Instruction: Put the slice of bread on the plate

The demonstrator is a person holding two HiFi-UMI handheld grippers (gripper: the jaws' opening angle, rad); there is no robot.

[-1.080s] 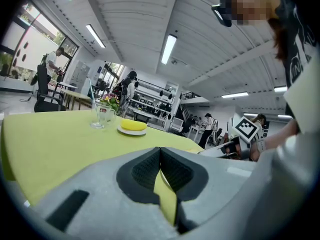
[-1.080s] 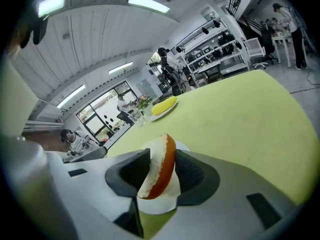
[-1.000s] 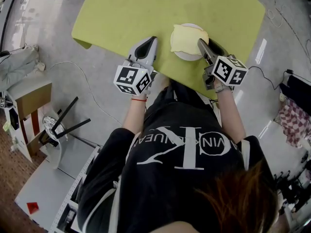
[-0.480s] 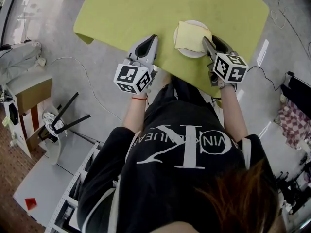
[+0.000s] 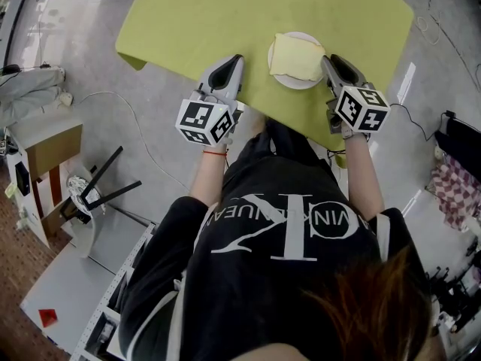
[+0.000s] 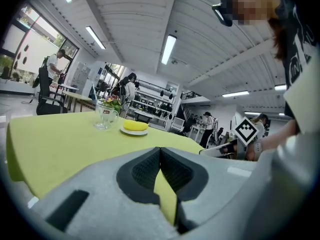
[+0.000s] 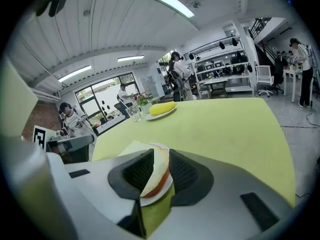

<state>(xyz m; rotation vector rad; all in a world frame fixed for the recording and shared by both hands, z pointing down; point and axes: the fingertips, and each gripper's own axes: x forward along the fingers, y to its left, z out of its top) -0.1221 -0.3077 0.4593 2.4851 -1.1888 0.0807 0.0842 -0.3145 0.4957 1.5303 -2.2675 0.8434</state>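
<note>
Bread (image 5: 297,57) lies on plate (image 5: 294,84) by bench (image 5: 225,21) near edge. Your right gripper (image 5: 329,59) beside plate, jaws part-spread, just been closing, pinching nothing. Your left gripper (image 5: 234,59) pressed together, empty.

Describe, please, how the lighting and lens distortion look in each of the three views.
Head view: soft, even light, only faint shadows on the green tablecloth; the bread slice is sharp. Left gripper view: strong fisheye, black corners, bright ceiling light strips without heavy glare. Right gripper view: same fisheye and black corners; the plate is in focus.
</note>
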